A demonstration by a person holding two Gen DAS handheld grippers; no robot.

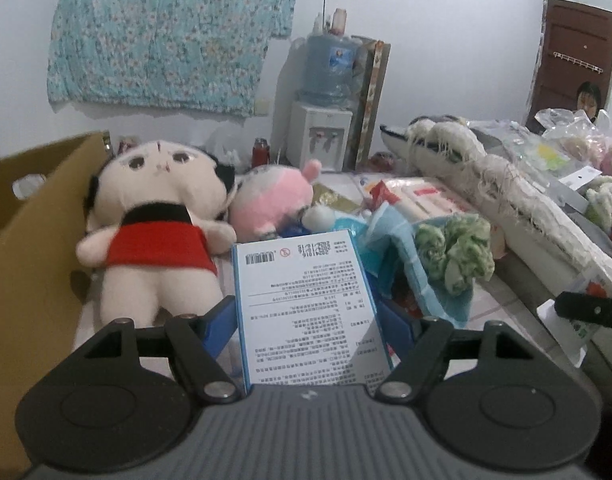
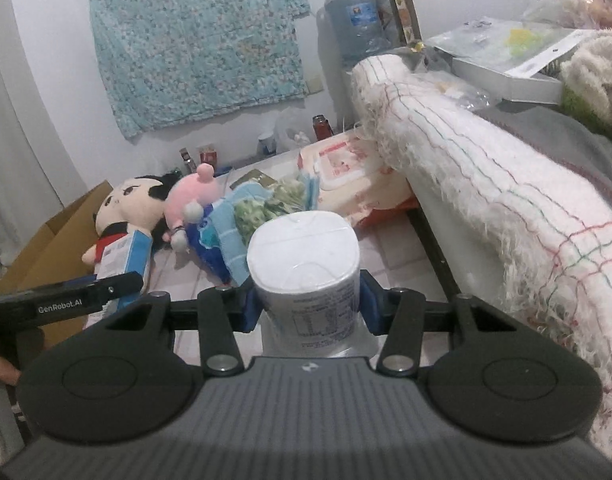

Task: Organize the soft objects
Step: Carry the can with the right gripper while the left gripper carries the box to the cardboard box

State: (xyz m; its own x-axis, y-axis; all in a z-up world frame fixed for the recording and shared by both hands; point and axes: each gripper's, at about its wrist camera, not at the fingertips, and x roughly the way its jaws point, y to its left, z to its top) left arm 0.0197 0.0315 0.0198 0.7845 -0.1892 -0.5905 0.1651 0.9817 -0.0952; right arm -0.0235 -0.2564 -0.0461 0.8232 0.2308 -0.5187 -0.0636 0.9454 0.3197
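In the left wrist view my left gripper (image 1: 310, 322) is shut on a white carton with blue edges and printed text (image 1: 306, 304), held upright between the blue pads. My right gripper (image 2: 310, 306) is shut on a plastic-wrapped white tissue pack (image 2: 306, 264). On the tiled floor ahead lie a doll in a red dress (image 1: 154, 232) (image 2: 124, 208), a pink plush (image 1: 270, 200) (image 2: 194, 200), a light blue towel (image 1: 401, 260) (image 2: 230, 236) and a green-and-white cloth (image 1: 453, 252) (image 2: 274, 204).
An open cardboard box (image 1: 34, 248) (image 2: 50, 244) stands on the left beside the doll. A rolled white fringed blanket (image 1: 489, 184) (image 2: 465, 176) lies along the bed's edge on the right. A water dispenser (image 1: 319, 140) stands at the back wall. A pink-and-white package (image 2: 345, 176) lies behind the cloths.
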